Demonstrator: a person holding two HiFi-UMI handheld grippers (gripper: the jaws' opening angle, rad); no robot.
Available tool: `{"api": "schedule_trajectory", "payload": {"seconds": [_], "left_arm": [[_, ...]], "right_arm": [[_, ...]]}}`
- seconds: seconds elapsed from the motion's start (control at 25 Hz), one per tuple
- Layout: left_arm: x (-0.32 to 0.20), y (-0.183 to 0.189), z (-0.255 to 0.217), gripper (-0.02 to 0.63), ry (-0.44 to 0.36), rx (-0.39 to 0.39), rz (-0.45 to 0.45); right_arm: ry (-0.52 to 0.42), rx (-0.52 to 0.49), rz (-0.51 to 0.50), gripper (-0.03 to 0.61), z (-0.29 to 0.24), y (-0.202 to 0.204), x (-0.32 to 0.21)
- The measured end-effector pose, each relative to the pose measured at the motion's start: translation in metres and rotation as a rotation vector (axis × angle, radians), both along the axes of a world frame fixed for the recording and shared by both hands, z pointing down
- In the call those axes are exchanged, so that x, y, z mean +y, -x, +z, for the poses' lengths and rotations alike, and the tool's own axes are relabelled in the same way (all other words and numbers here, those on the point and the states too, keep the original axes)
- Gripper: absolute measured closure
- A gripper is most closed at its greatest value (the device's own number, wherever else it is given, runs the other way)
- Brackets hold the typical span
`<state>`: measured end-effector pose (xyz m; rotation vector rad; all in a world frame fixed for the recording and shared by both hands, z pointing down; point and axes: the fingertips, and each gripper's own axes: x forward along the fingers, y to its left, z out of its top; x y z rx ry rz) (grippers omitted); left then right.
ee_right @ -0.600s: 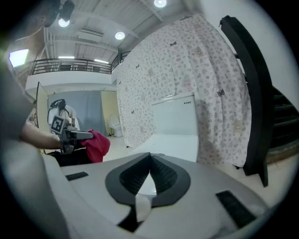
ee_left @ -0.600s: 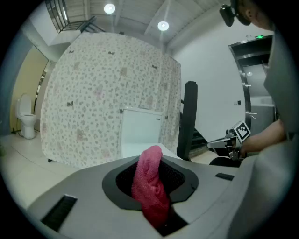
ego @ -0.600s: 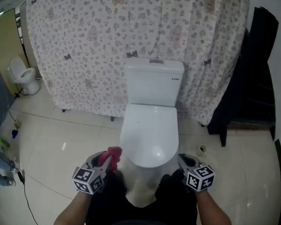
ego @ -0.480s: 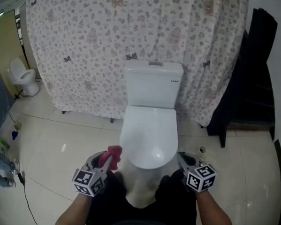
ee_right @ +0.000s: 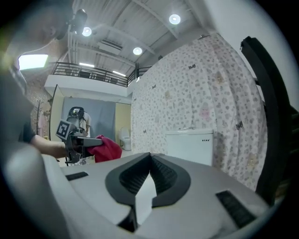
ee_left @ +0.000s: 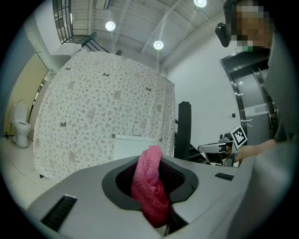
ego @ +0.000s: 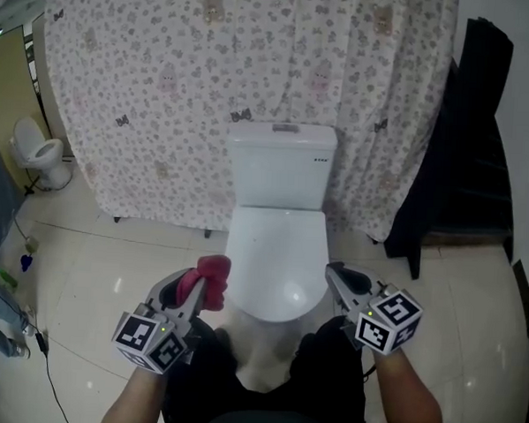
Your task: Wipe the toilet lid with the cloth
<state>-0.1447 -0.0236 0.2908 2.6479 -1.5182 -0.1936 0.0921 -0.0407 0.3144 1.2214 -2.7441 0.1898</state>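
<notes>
Cloth [ego: 210, 274] and left gripper [ego: 196, 293] had both come up and forward over the last half second or so. In the head view the pink wad now sat just beside the front left edge of the toilet lid [ego: 278, 251], where a moment before it had hung lower, nearer the person's knees. It did not yet seem to touch the lid. The left gripper was clenched on the cloth, which stood bunched up out of the jaws in its own view. The right gripper [ego: 335, 275] had also lifted a little and drifted outward, off the lid's front right corner; its jaws were pressed together at the tips with nothing between them.

By the look of it, this meant that the reach toward the lid had begun but no wiping had started. The lid was down and closed, so the cloth probably only needed to be carried onto the white surface and pressed flat.

As for counts: two grippers, each with one marker cube; one cloth; one lid, with one tank [ego: 280, 167] behind it. Two toilets were in sight in all, the near one and a second toilet [ego: 36, 153] far off at the left. One flowered curtain [ego: 200, 88] hung behind the tank.
</notes>
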Motion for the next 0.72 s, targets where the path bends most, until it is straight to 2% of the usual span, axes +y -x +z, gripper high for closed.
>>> {"api": "schedule_trajectory", "payload": {"seconds": [0.28, 0.72], "left_arm": [[0.002, -0.006, -0.023, 0.523, -0.024, -0.007, 0.006], [0.018, -0.011, -0.037, 0.523, -0.040, -0.014, -0.004]], "right_arm": [[-0.051, -0.004, -0.008, 0.574, -0.026, 0.002, 0.002], [-0.048, 0.009, -0.017, 0.574, -0.027, 0.007, 0.010]]}}
